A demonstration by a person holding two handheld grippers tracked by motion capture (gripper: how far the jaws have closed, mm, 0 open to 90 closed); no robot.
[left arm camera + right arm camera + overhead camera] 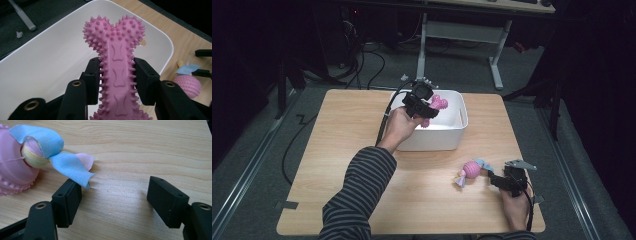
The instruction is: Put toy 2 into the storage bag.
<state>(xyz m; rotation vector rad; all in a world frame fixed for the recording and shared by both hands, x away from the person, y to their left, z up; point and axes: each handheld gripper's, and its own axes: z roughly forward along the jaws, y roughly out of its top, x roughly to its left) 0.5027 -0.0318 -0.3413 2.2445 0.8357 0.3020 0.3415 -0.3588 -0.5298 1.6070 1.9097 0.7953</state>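
The left gripper [117, 80] clamps the shaft of a spiky pink bone toy [117, 50], apparently just above the white tub [50, 60] beneath it. The right gripper [113, 200] rests on the table [140, 150] with jaws wide and empty, a pink ball toy with blue cloth [37, 152] just beyond its left pad.

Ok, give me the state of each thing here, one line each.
Pink spiky rubber bone toy: gripped, held above the tub.
White plastic tub: upright, open.
Pink ball toy with blue fabric ends: lying on the table, untouched.
Left gripper: shut on the bone.
Right gripper: open, empty.
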